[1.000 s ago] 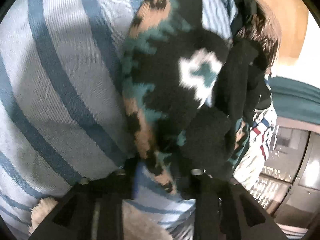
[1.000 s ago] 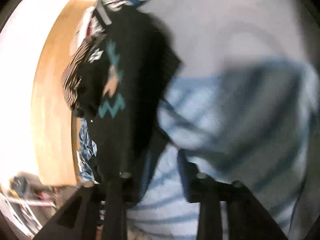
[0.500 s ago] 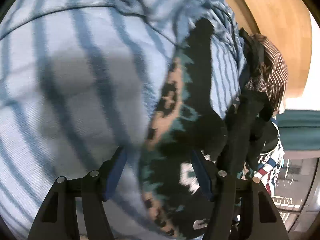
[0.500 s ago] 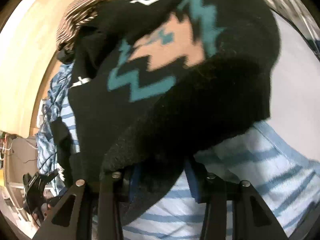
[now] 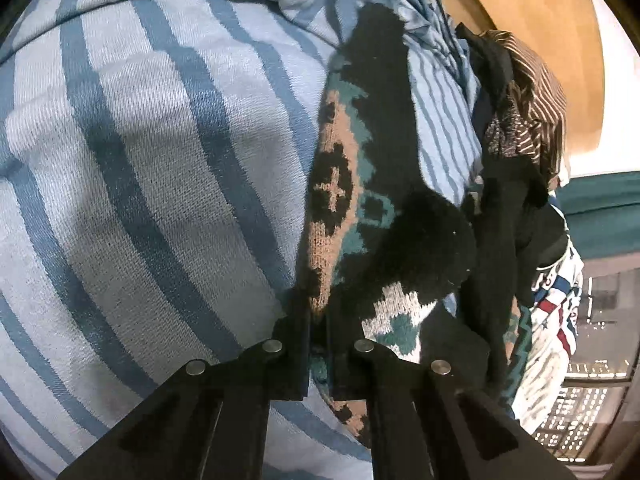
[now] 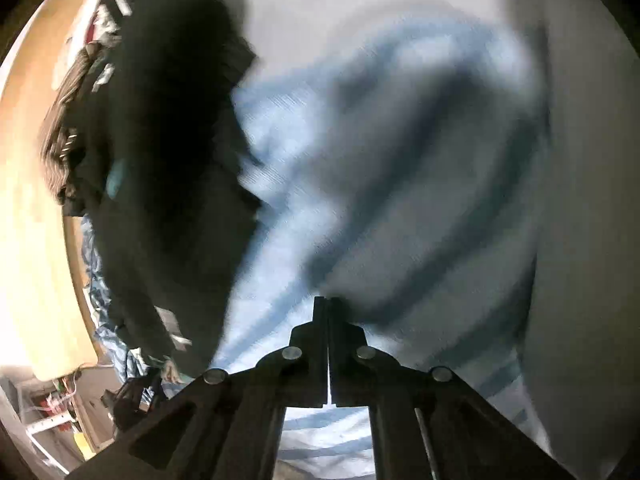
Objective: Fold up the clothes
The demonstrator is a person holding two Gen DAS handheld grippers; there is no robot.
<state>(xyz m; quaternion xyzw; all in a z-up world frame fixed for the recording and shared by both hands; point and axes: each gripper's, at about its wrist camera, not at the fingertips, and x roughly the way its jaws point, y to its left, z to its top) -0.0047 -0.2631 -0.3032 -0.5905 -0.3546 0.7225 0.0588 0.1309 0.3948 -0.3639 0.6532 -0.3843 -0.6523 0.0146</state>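
- Patterned knit garment (image 5: 384, 216): black, teal and tan; found right of centre in the left wrist view, long axis running from upper right down to the fingers at the lower middle.
- Left gripper (image 5: 318, 320): fingers closed together, the knit's lower edge pinched between them.
- Blue-striped cloth (image 5: 152, 168): spread beneath, filling the left of that view.
- Right gripper (image 6: 327, 308): fingers pressed together on a fold of striped cloth (image 6: 360, 200); the dark knit (image 6: 168, 160) is seen well to the left, blurred.
- Nearer hand: judged to be the left.
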